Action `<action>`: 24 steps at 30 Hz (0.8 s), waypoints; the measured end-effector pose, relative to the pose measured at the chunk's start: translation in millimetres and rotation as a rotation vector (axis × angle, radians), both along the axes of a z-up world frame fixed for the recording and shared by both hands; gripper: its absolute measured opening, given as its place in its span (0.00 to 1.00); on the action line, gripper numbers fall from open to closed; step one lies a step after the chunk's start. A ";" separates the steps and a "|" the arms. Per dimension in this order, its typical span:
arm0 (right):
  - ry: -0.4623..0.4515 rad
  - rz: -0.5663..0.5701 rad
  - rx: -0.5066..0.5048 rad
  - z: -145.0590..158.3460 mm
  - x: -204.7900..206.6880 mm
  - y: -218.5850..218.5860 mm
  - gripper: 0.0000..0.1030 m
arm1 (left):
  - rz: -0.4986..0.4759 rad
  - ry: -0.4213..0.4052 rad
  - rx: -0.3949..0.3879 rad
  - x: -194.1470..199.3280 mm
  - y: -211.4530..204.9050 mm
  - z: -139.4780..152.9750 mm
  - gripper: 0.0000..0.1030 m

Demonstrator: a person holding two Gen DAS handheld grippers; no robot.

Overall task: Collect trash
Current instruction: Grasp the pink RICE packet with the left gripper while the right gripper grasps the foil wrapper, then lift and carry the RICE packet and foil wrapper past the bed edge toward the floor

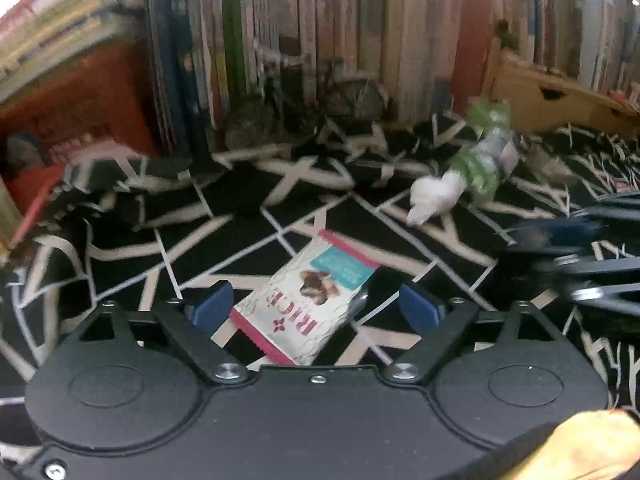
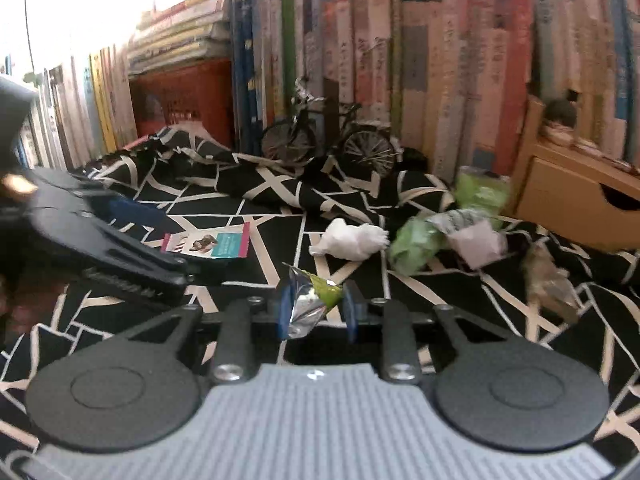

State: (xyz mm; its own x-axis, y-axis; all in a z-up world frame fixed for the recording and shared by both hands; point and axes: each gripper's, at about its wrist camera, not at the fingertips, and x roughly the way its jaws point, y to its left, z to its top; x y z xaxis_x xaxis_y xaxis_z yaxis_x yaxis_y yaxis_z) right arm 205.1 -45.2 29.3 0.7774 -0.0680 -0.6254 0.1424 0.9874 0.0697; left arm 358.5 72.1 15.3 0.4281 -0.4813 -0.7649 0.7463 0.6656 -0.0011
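So the left gripper (image 1: 316,304) is spread wide open, with the rice snack packet (image 1: 308,300) lying flat on the black-and-white cloth (image 1: 120,248) right between its blue pads (image 1: 216,304). It's low in the middle of the left wrist view, lined up like that so the fingers can close across the packet's width, I'd guess.

The right gripper (image 2: 316,312) is clenched on a crumpled foil wrapper (image 2: 308,300), silver with a green bit, pinched at the bottom centre of its view and seemingly lifted clear of the cloth.

More trash sits further back: a white tissue wad (image 2: 352,240) mid-frame, with green plastic wrappers (image 2: 416,240) and a pale paper scrap (image 2: 476,240) bunched to its right, near the wooden box (image 2: 576,200). A little model bicycle (image 2: 328,136) stands against the row of books (image 2: 400,60); probably not trash.

No bin or bag in either view, so I can't tell where this stuff goes.
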 end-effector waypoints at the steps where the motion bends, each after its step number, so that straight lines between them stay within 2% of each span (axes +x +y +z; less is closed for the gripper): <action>1: 0.000 -0.005 -0.001 2.5 -5.1 -0.8 0.31 | 0.000 0.018 0.014 5.0 -1.1 -3.6 0.87; 3: 0.005 -0.016 0.004 6.1 -13.7 -3.3 0.31 | 0.008 0.035 0.025 15.2 -0.3 -9.9 0.87; 6: 0.015 -0.042 0.020 8.5 -23.7 -7.9 0.31 | 0.025 0.061 -0.043 24.8 7.2 -10.4 0.86; 7: 0.024 -0.055 0.025 8.3 -26.2 -9.4 0.31 | 0.028 0.067 -0.063 25.2 9.3 -10.1 0.78; 8: 0.029 -0.070 0.033 7.6 -28.4 -10.4 0.31 | 0.015 0.056 -0.083 23.5 11.4 -9.5 0.62; 11: 0.044 -0.115 0.082 5.8 -32.4 -14.9 0.31 | -0.029 0.010 -0.085 15.9 14.9 -10.7 0.50; 17: 0.024 -0.130 0.086 15.2 -44.3 -10.2 0.31 | 0.038 -0.004 -0.102 3.6 13.0 -5.5 0.39; 19: 0.010 -0.139 0.094 21.5 -49.8 -9.0 0.31 | 0.020 -0.039 -0.099 -8.3 11.1 0.0 0.29; 21: 0.000 -0.157 0.106 28.3 -55.3 -9.1 0.31 | 0.009 -0.073 -0.101 -21.0 10.0 9.3 0.28; 24: -0.016 -0.179 0.116 39.7 -66.4 -8.4 0.31 | 0.013 -0.078 -0.164 -37.4 14.5 29.4 0.28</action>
State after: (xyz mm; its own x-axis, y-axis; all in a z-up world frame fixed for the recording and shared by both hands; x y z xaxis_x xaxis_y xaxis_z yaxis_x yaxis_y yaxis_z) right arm 138.8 -53.7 69.0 0.7690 -0.1342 -0.6250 0.3131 0.9315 0.1853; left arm 321.2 86.6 44.8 0.4902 -0.5909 -0.6407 0.7396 0.6710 -0.0531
